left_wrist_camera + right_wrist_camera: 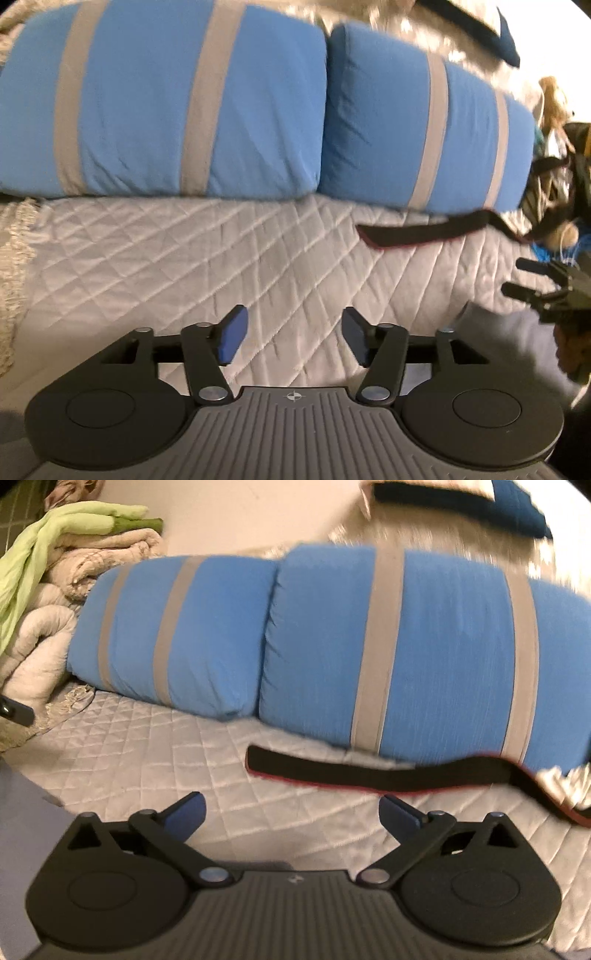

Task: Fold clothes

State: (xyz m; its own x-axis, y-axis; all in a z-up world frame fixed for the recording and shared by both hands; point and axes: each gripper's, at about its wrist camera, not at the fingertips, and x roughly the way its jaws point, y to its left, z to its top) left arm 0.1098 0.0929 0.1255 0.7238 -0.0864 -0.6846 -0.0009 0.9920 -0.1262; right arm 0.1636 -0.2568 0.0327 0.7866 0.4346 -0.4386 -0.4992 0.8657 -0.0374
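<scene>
My left gripper [293, 334] hangs open over the white quilted bedcover [184, 258], with nothing between its blue pads. My right gripper [291, 806] stands wide open and empty over the same cover; in the left wrist view it shows at the far right edge [524, 278]. A patch of grey-lavender cloth [509, 339] lies below the right gripper, and it shows again at the lower left of the right wrist view [26, 812]. A black strap with a red edge [369, 771] lies flat just beyond the right gripper's fingers.
Two blue pillows with grey stripes [166, 103] [424, 657] line the back of the bed. Beige blankets and a light green cloth [55, 554] are heaped at the back left. Toys and dark clutter [554, 166] crowd the right side.
</scene>
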